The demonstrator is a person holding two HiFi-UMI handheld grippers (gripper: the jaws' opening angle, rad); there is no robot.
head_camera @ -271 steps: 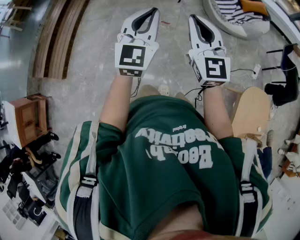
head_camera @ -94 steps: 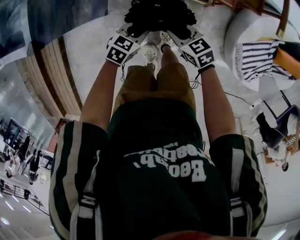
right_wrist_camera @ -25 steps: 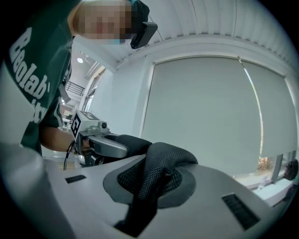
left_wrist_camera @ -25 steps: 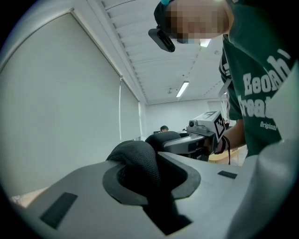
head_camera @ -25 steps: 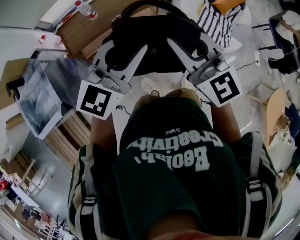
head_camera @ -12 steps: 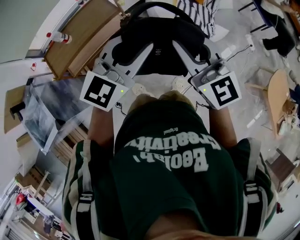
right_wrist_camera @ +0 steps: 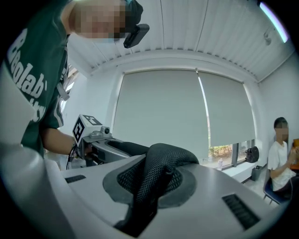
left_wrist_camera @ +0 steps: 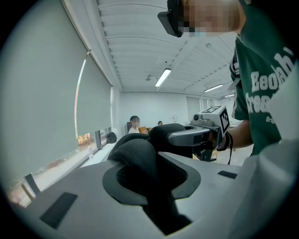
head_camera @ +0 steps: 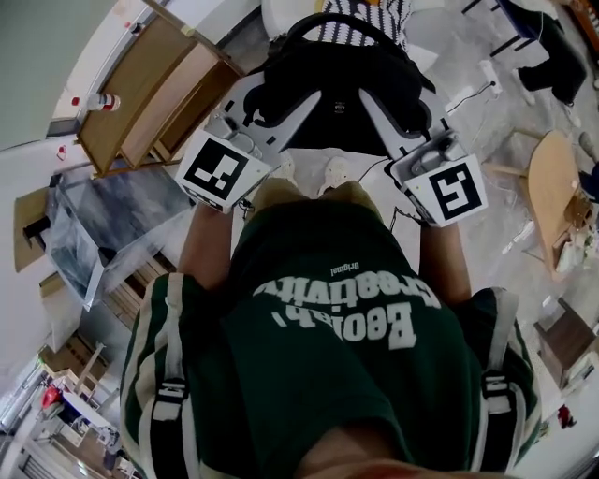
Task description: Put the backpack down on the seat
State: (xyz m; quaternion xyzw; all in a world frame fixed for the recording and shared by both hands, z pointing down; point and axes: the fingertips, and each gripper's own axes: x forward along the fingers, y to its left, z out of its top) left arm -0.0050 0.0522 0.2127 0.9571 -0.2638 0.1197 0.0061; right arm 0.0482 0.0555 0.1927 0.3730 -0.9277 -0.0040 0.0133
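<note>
The black backpack point(head_camera: 342, 75) hangs in the air in front of the person, above the white shoes point(head_camera: 333, 172) and close to a striped cushion point(head_camera: 360, 11). The left gripper point(head_camera: 281, 101) pinches one mesh strap point(left_wrist_camera: 140, 158). The right gripper point(head_camera: 398, 101) pinches the second mesh strap point(right_wrist_camera: 161, 163).

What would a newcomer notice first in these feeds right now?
The black backpack hangs in front of the person, at the top of the head view. The left gripper clamps one padded mesh strap of it, and the right gripper clamps the other. The person's green lettered shirt fills the lower half of that view.
</note>
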